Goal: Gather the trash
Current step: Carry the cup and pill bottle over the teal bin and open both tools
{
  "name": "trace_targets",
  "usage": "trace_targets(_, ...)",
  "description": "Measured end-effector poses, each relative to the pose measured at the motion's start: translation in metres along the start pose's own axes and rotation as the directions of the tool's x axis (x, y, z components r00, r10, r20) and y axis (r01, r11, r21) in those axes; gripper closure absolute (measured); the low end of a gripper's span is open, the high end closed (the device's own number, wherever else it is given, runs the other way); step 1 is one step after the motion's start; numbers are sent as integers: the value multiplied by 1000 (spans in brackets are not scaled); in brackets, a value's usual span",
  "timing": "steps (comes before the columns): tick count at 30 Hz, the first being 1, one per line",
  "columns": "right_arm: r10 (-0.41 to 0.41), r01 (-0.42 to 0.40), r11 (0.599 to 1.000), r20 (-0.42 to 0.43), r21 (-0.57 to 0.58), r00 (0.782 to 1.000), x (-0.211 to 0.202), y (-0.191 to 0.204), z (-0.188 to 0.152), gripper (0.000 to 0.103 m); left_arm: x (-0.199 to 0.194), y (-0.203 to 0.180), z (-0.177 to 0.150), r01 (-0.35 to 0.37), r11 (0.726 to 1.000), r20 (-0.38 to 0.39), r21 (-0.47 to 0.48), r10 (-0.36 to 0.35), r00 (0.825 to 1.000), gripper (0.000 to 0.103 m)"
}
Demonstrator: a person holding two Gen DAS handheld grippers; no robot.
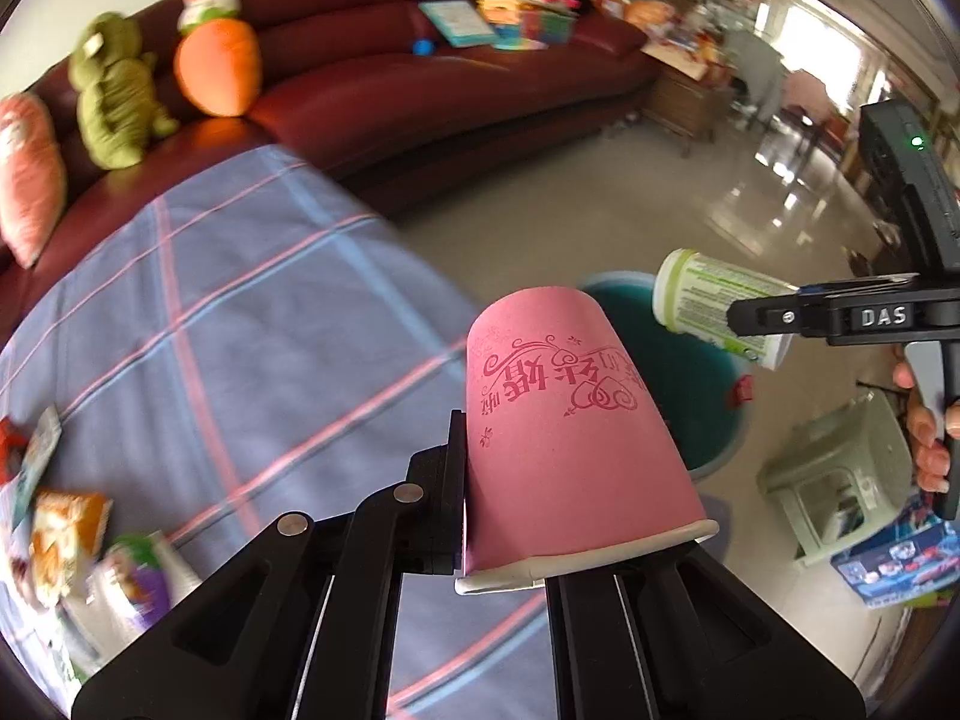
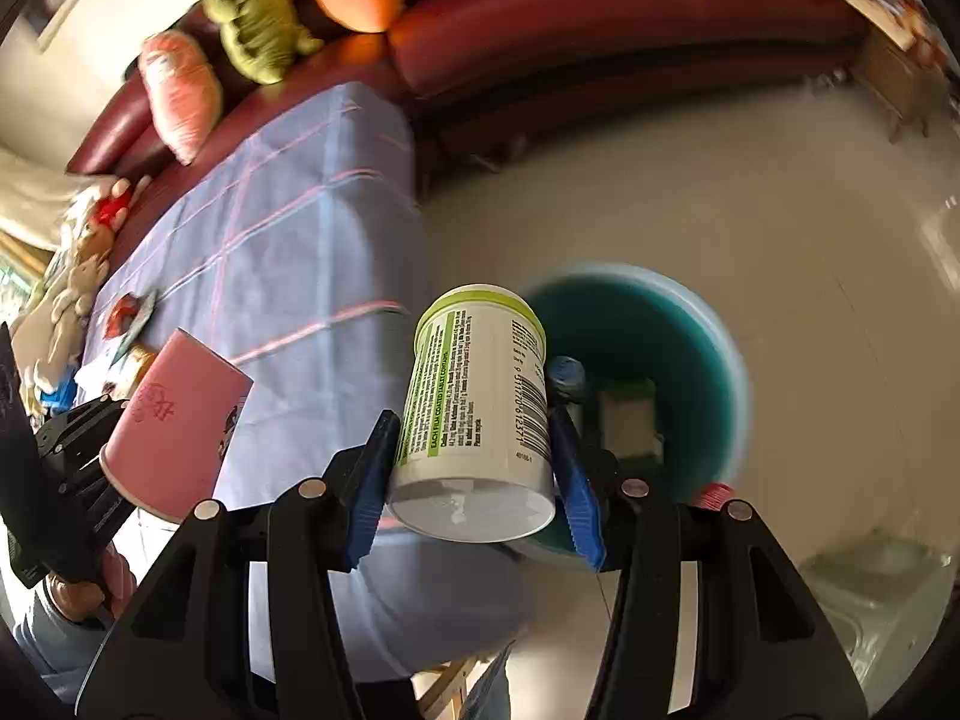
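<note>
My left gripper (image 1: pixel 465 498) is shut on the wall of a pink paper cup (image 1: pixel 570 438), which points away from me, its rim nearest me. One finger is hidden inside the cup. My right gripper (image 2: pixel 474 474) is shut on a white bottle (image 2: pixel 480 402) with a green lid, its blue pads (image 2: pixel 369 486) pressing both sides. Both are held in the air beside a round teal bin (image 2: pixel 678 324) on the floor, past the table's edge. The left wrist view shows the bottle (image 1: pixel 702 300) above the bin (image 1: pixel 702 396). In the right wrist view the cup (image 2: pixel 174 426) is at the left.
A table with a blue plaid cloth (image 1: pixel 240 300) bears snack wrappers (image 1: pixel 66 534) at its near left. A red sofa (image 1: pixel 420 90) with plush toys (image 1: pixel 219 60) runs behind it. A pale green stool (image 1: pixel 834 480) and a blue box (image 1: pixel 900 564) stand on the floor beside the bin.
</note>
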State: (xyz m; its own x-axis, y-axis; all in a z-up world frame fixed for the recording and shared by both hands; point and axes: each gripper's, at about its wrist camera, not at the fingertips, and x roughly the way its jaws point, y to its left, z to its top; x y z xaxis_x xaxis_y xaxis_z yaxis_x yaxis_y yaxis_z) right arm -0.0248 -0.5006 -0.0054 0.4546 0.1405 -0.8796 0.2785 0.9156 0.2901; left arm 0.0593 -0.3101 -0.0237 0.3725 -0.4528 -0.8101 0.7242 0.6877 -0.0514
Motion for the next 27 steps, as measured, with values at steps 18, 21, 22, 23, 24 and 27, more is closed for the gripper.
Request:
trace_targets(18, -72, 76, 991, -39, 112, 997, -6, -84, -8, 54, 97, -95, 27, 157, 980, -160, 123, -136, 978, 92)
trace_targets(21, -79, 84, 990, -47, 111, 996, -3, -85, -7, 54, 107, -98, 27, 152, 981, -179, 117, -129, 975, 50)
trace_targets(22, -79, 84, 990, -48, 112, 996, -3, -86, -7, 54, 107, -98, 27, 143, 983, -166, 114, -123, 978, 44)
trace_targets(23, -82, 86, 990, -48, 112, 996, -3, -85, -7, 54, 104, -99, 26, 138, 984, -155, 112, -119, 981, 39)
trace_targets(24, -83, 88, 990, -49, 111, 995, -2, -85, -7, 54, 101, -99, 25, 139, 984, -150, 109, -122, 981, 36)
trace_targets(27, -83, 88, 990, -53, 108, 995, -1, -84, -7, 54, 93, -96, 24, 141, 985, -125, 98, -128, 984, 24)
